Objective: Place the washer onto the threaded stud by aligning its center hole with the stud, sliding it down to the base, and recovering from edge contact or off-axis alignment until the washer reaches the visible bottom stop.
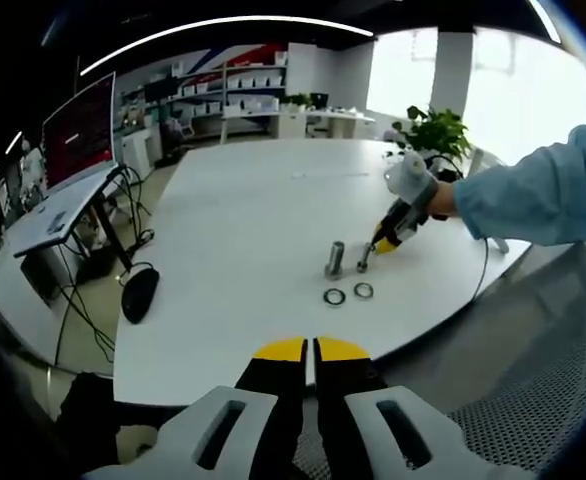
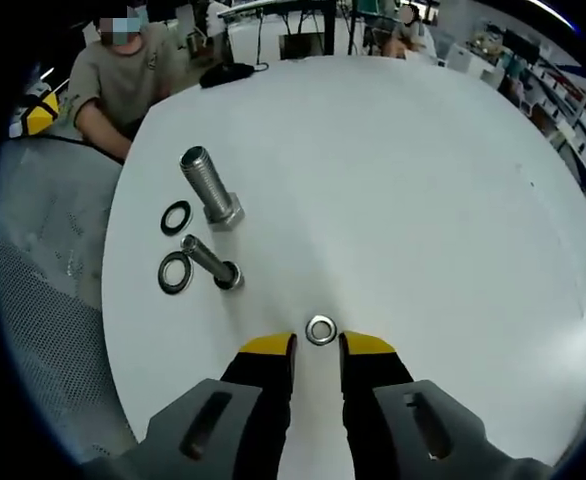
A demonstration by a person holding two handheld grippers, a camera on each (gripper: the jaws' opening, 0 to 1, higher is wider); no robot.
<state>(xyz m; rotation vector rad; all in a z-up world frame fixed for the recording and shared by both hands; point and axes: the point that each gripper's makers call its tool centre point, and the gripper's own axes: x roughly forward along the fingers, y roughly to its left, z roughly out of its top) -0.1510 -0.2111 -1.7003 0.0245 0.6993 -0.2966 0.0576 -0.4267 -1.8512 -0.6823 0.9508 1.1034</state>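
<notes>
Two washers: (image 2: 175,217) and (image 2: 174,273) flat beside bolts, near table (image 2: 423,200) edge
Third washer (image 2: 321,330): just past right gripper (image 2: 318,352), jaws slightly apart
Bolts: large (image 2: 211,188), small (image 2: 211,262), standing
Left gripper (image 1: 311,349): jaws nearly together, holding nothing, off table edge
Room: wide bare tabletop beyond

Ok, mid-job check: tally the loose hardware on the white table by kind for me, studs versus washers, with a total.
Threaded studs: 2, a thick one and a thinner one, both standing on the table.
Washers: 3, two dark-ringed ones lying flat beside the studs, and one small bright one just ahead of the right hand-held gripper.
Total: 5 pieces.
</notes>
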